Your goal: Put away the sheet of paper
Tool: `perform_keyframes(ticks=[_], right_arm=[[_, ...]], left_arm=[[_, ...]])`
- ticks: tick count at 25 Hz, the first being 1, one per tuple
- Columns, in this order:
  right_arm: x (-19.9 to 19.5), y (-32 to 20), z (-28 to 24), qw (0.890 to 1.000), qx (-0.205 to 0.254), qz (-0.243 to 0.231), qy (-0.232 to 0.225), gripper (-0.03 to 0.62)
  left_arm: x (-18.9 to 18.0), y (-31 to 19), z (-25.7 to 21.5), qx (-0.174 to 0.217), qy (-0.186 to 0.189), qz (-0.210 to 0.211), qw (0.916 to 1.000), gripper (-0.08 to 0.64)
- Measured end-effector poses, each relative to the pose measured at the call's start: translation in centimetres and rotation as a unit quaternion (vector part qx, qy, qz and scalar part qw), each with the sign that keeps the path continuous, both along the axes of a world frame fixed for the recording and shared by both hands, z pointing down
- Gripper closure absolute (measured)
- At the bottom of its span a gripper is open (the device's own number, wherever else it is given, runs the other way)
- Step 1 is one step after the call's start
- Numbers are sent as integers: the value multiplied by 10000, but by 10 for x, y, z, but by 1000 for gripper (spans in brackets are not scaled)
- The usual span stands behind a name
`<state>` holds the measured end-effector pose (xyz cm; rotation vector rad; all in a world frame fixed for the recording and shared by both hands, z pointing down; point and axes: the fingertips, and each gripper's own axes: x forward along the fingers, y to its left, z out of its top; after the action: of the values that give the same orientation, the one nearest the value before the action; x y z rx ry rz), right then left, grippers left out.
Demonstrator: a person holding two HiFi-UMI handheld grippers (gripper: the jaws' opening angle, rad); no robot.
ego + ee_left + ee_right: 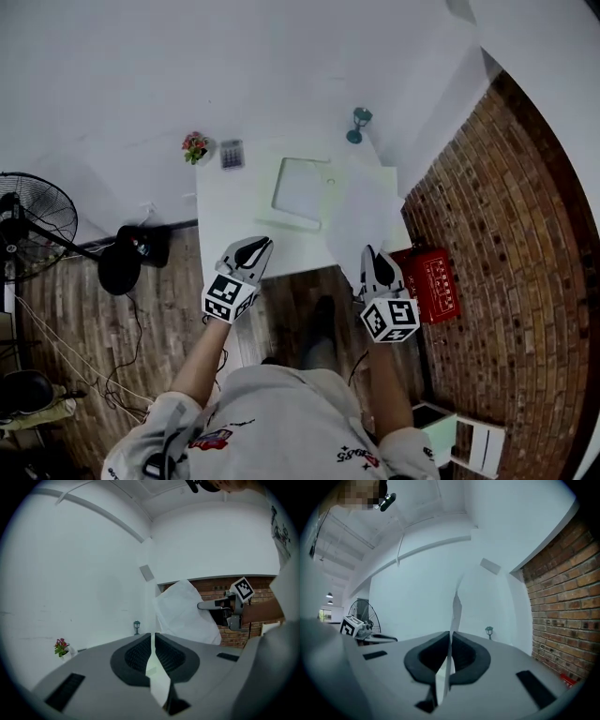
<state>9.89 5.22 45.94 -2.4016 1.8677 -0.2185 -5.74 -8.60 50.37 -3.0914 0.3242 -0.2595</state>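
A white sheet of paper (pixel 361 220) hangs lifted over the right side of the white table (pixel 225 216). My right gripper (pixel 372 253) is shut on its near edge. The right gripper view shows the sheet (pixel 456 609) edge-on, rising from between the closed jaws of my right gripper (pixel 450 639). In the left gripper view the sheet (pixel 185 616) billows to the right, with the right gripper (pixel 201 605) clamped on it. My left gripper (pixel 258 246) is shut and holds nothing, over the table's front edge at the left. A pale shallow tray (pixel 298 223) lies in the table's middle.
At the back of the table stand a small flower pot (pixel 195 146), a calculator (pixel 232 153) and a teal miniature lamp (pixel 357 124). A red box (pixel 433 281) sits against the brick wall (pixel 506 234) on the right. A fan (pixel 33 220) and cables occupy the floor at the left.
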Motion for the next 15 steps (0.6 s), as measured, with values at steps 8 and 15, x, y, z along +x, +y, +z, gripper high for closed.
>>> perform_keyframes(ticks=[8, 15], right_arm=[[95, -112, -7, 9957, -71, -913, 168, 597], [168, -189, -18, 9868, -33, -1600, 241, 596]], left_arm=[[83, -78, -4, -50, -5, -851, 9964, 518], [158, -128, -15, -49, 7, -1280, 9918, 518]])
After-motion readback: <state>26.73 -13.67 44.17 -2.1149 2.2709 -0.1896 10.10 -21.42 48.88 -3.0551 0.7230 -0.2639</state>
